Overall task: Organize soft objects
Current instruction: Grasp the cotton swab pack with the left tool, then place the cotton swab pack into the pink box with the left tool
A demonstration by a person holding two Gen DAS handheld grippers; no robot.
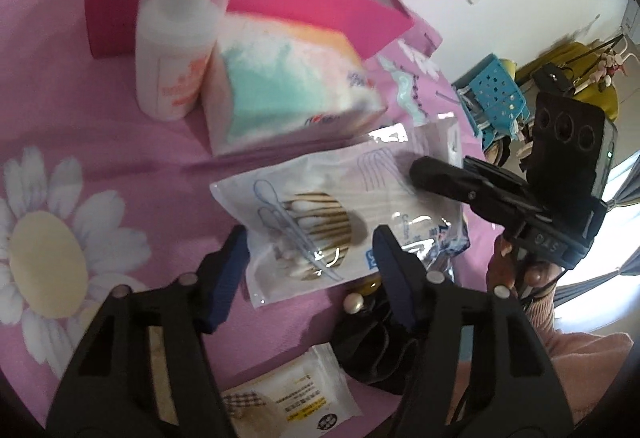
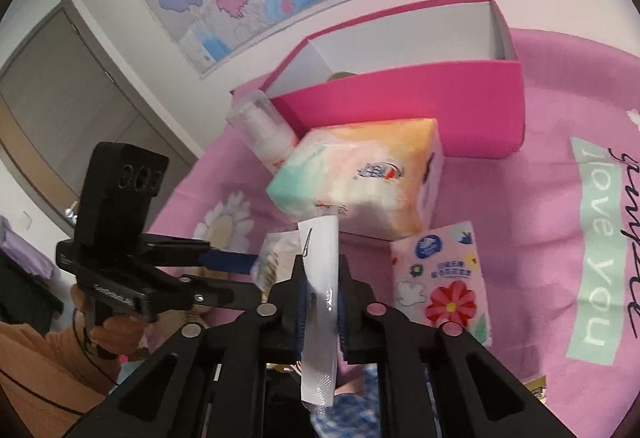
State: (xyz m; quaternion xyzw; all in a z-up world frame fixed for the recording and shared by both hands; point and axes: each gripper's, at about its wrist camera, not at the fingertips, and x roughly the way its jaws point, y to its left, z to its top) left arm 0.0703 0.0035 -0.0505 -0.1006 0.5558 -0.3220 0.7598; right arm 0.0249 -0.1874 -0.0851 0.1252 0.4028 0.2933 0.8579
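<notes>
The right gripper (image 2: 322, 312) is clamped on one end of the cotton swab packet (image 1: 316, 213), whose thin edge stands up between its blue pads (image 2: 343, 322). The left gripper (image 1: 310, 262) is spread wide, its two fingers straddling the packet's near end without yet pinching it. The packet lies low over the pink flowered cloth (image 1: 60, 125); I cannot tell whether it rests on it or is lifted clear.

Judging by how things lie, the tidying is at an early stage. The pink box (image 2: 400, 105) sits open beyond the packet and looks nearly empty, with only a small greenish thing showing at its bottom. Most items are outside it: the large tissue pack (image 2: 360, 177), the small flowered tissue pack (image 2: 440, 278), a wipes packet (image 1: 296, 394) and a dark cloth item with a pearl button (image 1: 368, 334) close to the left gripper.

The large tissue pack sits directly between the swab packet and the box, touching or nearly touching the box's front wall, so the packet would probably have to be carried over it. A white pump bottle (image 1: 176, 33) stands just beside that pack and could be knocked.
</notes>
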